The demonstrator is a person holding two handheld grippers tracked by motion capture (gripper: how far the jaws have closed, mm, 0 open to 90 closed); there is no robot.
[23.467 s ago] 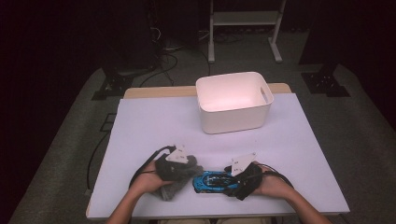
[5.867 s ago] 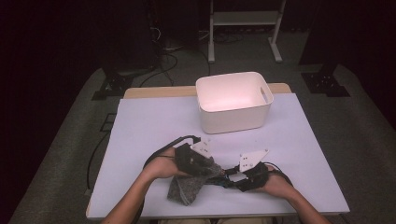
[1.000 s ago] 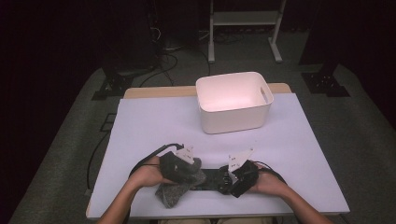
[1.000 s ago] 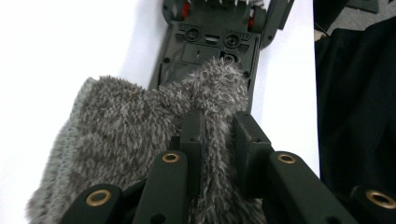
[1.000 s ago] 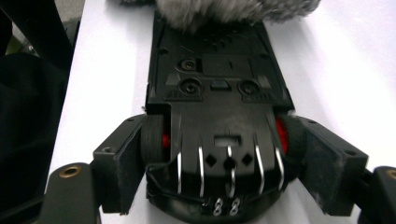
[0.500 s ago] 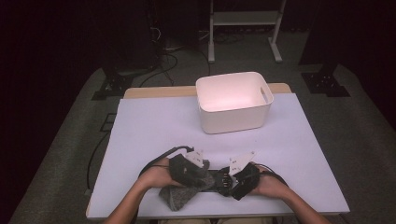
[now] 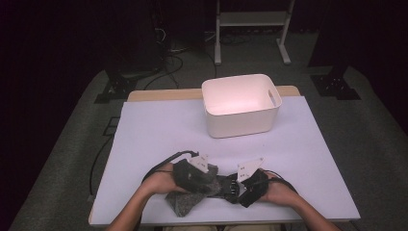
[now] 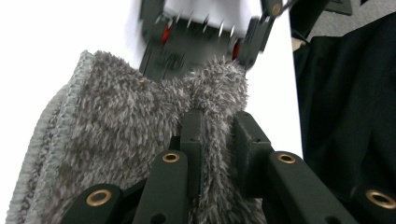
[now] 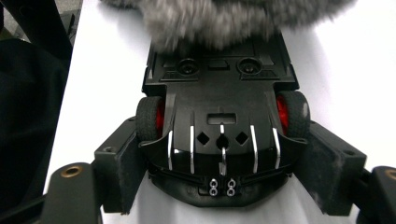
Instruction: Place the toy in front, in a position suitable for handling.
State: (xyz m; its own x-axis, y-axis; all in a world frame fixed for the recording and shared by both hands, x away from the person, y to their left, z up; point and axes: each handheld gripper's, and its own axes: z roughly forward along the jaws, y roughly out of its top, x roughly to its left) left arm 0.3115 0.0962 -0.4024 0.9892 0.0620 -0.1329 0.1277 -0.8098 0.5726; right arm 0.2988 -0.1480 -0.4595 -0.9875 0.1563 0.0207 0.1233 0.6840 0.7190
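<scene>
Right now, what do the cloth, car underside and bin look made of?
Cloth: grey fleecy microfibre by the look, shaggy pile, stitched edge.
Car: underside looks like black moulded plastic, matt, with silvery ribs; tyres look like rubber.
Bin: probably white plastic, smooth, with a cut-out handle.

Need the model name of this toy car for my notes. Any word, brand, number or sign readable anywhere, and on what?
None can be read.
Grey plates on the grippers: small dark marks, too small to read.
Underside of the toy car: moulded shapes, no legible lettering.
Grey cloth, white bin, table: no text.
</scene>
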